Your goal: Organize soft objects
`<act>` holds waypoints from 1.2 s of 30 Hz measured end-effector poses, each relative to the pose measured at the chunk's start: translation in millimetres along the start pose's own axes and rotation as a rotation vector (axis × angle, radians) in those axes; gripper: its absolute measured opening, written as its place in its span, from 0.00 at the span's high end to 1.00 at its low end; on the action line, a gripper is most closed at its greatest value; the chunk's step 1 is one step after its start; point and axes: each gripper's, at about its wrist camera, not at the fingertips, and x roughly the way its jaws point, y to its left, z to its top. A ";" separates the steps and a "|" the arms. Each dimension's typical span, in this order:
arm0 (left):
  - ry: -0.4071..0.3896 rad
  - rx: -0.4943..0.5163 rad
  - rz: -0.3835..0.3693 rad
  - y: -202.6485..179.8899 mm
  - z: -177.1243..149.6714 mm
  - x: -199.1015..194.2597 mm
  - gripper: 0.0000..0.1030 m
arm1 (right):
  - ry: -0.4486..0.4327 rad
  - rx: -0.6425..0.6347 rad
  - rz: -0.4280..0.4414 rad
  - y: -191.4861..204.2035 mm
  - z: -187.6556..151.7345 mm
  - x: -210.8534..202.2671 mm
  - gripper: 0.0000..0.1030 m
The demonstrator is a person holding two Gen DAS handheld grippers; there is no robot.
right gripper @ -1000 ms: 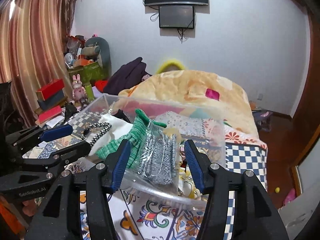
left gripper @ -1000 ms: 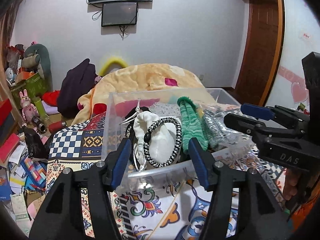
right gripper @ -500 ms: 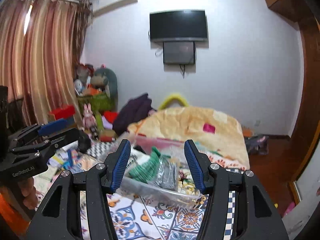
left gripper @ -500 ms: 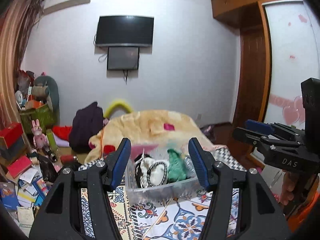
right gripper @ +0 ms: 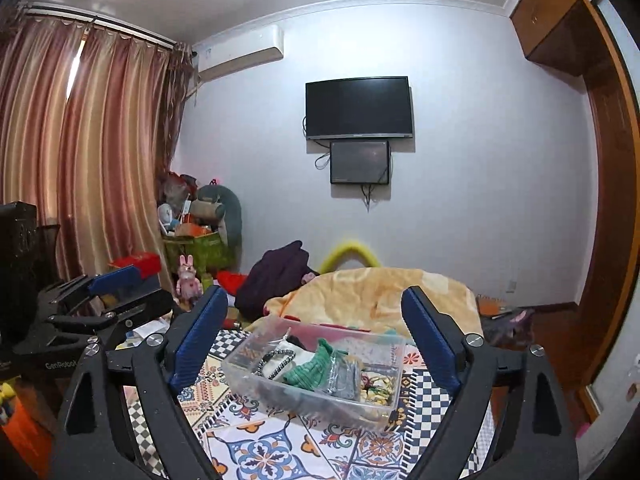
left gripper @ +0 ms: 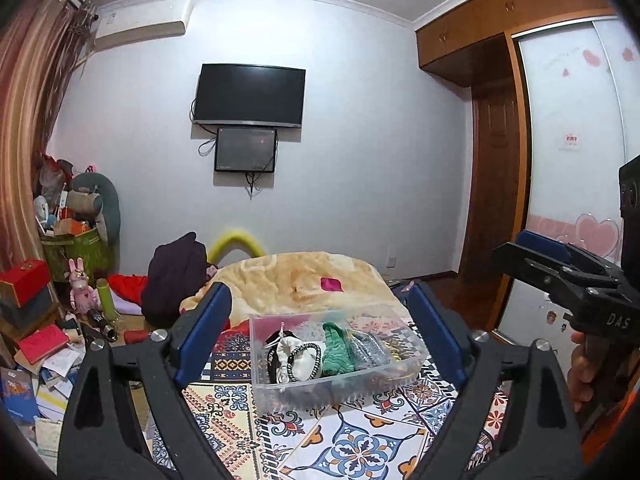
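Observation:
A clear plastic bin (left gripper: 264,390) (right gripper: 390,394) sits on the patterned bed cover. It holds a white drawstring pouch (left gripper: 289,356) (right gripper: 285,354), a black-and-white beaded loop (left gripper: 306,361), a green knitted piece (left gripper: 335,350) (right gripper: 310,370) and a grey item in a clear bag (left gripper: 368,350) (right gripper: 345,376). My left gripper (left gripper: 320,330) is open and empty, held back from and above the bin. My right gripper (right gripper: 315,326) is open and empty too, equally far back. Each gripper shows at the edge of the other's view.
A yellow blanket (left gripper: 304,280) is heaped behind the bin, with a dark purple garment (left gripper: 176,268) to its left. Toys, boxes and papers crowd the floor at left (left gripper: 48,320). A TV (left gripper: 248,96) hangs on the far wall. A wooden door (left gripper: 496,200) stands at right.
Both grippers have pulled back and risen away from the bin, which now looks small and far. Both stay open and empty.

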 end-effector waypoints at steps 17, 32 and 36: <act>-0.013 0.028 0.013 -9.6 -6.4 -4.7 0.01 | -0.010 0.022 0.006 -6.0 -12.4 -8.7 0.00; -0.007 0.033 0.001 -10.6 -5.3 -5.8 0.01 | -0.016 0.024 0.006 -7.1 -15.1 -15.7 0.00; -0.006 0.034 -0.002 -10.9 -5.4 -5.2 0.01 | -0.015 0.026 0.008 -7.3 -14.8 -15.6 0.00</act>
